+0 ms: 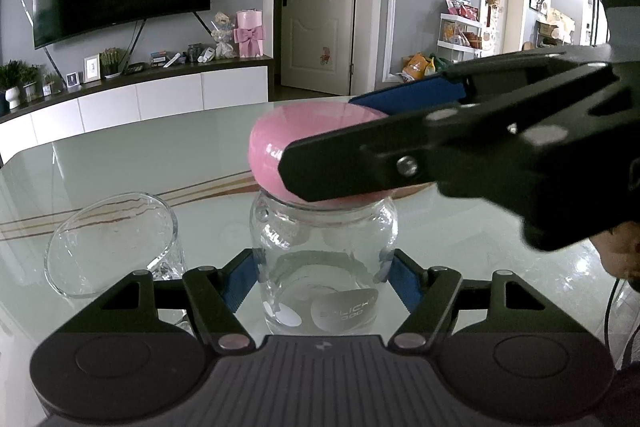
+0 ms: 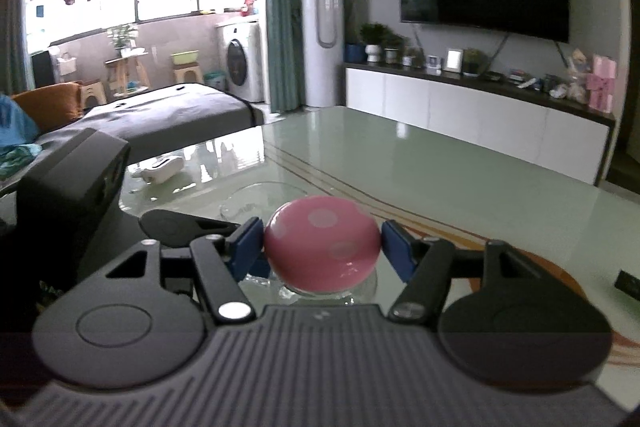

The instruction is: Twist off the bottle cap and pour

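A clear glass bottle [image 1: 324, 263] stands on the glass table [image 1: 120, 163]. My left gripper [image 1: 322, 283] is shut on the bottle's body, blue pads on both sides. A round pink cap [image 1: 276, 143] with pale dots sits on the bottle's neck. My right gripper [image 2: 322, 247] is shut on the pink cap [image 2: 322, 247], one blue pad on each side; it shows in the left wrist view [image 1: 440, 131] coming in from the right. An empty clear glass cup [image 1: 112, 239] stands left of the bottle, and shows faintly behind the cap [image 2: 256, 199].
A white handheld object [image 2: 162, 169] lies on the table's far left. A dark small item [image 2: 628, 283] lies at the right edge. A TV cabinet [image 1: 140, 91] stands beyond the table.
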The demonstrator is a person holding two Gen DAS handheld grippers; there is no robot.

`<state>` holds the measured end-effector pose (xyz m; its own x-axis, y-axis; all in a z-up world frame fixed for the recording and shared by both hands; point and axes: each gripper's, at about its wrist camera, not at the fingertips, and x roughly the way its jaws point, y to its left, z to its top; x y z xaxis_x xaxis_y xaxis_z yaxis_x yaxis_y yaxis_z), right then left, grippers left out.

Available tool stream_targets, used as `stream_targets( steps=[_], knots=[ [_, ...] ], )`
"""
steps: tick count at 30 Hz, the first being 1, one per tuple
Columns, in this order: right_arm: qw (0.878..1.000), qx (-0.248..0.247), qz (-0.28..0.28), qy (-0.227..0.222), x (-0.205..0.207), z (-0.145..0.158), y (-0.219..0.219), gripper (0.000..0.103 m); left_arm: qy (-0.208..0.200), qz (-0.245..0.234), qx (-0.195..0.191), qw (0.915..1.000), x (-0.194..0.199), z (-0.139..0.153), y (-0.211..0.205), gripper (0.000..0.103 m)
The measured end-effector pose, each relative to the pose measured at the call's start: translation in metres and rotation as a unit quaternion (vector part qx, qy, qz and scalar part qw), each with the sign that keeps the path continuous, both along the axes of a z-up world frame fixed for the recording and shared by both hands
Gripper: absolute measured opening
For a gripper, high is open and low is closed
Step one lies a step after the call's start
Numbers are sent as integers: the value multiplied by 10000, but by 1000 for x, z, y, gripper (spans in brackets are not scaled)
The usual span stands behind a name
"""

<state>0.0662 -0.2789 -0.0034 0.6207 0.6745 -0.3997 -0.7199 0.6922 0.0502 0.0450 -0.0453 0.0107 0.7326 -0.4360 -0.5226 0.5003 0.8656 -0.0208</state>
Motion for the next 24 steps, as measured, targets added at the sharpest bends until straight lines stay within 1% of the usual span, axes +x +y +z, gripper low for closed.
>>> stream_targets(
  steps=[4, 8, 21, 23, 24],
  knots=[
    [9998, 4, 192, -48, 0, 6, -2, 65, 0, -1, 3, 10000, -1, 0, -1, 74],
    [9997, 0, 251, -66, 3, 10, -1, 65, -2, -1, 6, 10000, -1, 1, 0, 74],
    [9998, -100, 166, -48, 6, 13, 0, 65, 0, 2, 8, 10000, -1, 1, 0, 74],
    [9999, -109, 125, -46, 6, 13, 0, 65, 7, 11, 18, 10000, -1, 1, 0, 75],
    [9999, -114, 101, -43, 5, 12, 1, 65, 10, 38, 31, 10000, -1, 1, 1, 80]
  ],
)
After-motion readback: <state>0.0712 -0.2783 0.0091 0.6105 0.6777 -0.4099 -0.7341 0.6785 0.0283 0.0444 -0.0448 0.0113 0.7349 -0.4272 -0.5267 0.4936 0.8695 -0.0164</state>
